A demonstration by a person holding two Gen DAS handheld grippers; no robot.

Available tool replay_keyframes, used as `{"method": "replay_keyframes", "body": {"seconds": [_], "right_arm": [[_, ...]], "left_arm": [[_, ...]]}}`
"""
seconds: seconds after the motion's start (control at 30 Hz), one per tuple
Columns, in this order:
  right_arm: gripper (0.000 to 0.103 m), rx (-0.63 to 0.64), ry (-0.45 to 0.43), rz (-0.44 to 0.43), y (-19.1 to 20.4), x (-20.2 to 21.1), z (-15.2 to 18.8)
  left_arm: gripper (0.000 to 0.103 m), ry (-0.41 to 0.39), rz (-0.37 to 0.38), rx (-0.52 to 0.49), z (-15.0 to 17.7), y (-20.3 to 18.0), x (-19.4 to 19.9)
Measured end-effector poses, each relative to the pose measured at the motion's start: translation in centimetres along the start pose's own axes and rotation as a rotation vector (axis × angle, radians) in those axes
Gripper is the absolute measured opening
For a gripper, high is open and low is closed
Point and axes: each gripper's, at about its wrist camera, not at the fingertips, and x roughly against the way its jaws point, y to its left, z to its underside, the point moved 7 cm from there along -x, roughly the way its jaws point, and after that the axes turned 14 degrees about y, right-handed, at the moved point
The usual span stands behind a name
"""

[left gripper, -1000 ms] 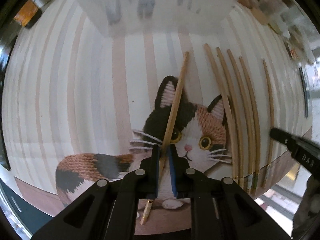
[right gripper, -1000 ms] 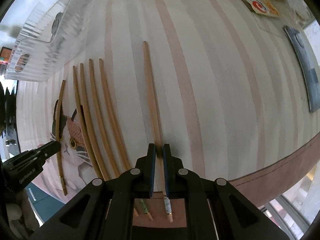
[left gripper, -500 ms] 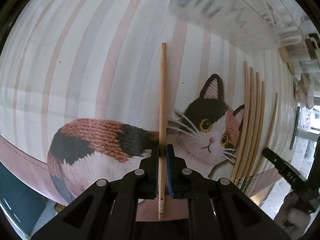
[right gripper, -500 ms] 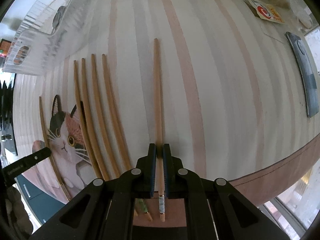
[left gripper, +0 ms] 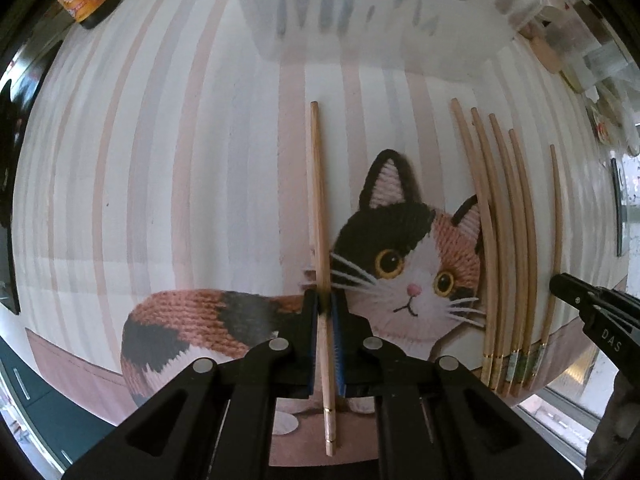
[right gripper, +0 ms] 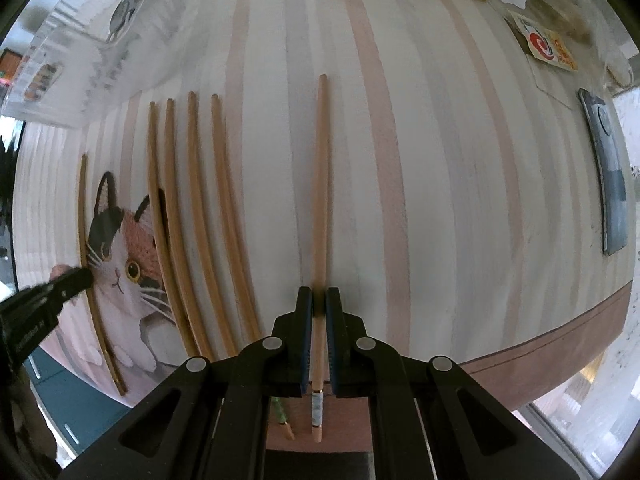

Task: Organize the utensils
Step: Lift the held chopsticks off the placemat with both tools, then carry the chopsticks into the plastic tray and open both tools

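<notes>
Left wrist: chopstick (left gripper: 320, 216) pinched between left tongs (left gripper: 325, 312), pointing forward.

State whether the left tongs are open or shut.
Shut: the left tongs clamp a chopstick between their blue pads.

The left gripper (left gripper: 327, 304), black with blue-padded fingers (left gripper: 313, 340), sits low at frame centre, jaws clamped narrowly. The right gripper (right gripper: 319, 300) matches it, likewise pinched nearly closed at lower centre.
</notes>
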Motion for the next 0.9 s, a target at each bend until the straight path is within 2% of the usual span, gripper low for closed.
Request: {"method": "replay_keyframes", "body": {"seconds": [0.13,0.27,0.4,0.63,0.8,0.9], "right_arm": [[0.007,0.024,0.014,0.024,0.7,-0.2,-0.1],[0.007,0.018,0.013,0.006,1.1,-0.2,-0.4],[0.007,0.016,0.01,0.0,0.8,0.0,-0.7],[0.006,0.019,-0.002,0.019,-0.1,0.2,-1.1],[0.006,-0.016,-0.042,0.007,-0.9,0.1,-0.6],[0.006,-0.024,-0.075,-0.003,-1.1,1.2,-0.1]], "left_arm": [[0.006,0.002,0.007,0.002,-0.5,0.0,0.2],[0.007,0.001,-0.003,-0.007,-0.1,0.8,0.2],[0.007,-0.002,-0.005,-0.003,-0.7,0.3,-0.2],[0.005,-0.022,-0.03,-0.01,0.2,-0.1,0.0],[0.004,-0.107,-0.104,0.006,1.5,0.9,1.9],[0.004,-0.17,-0.118,0.04,2.4,2.4,4.4]]}}
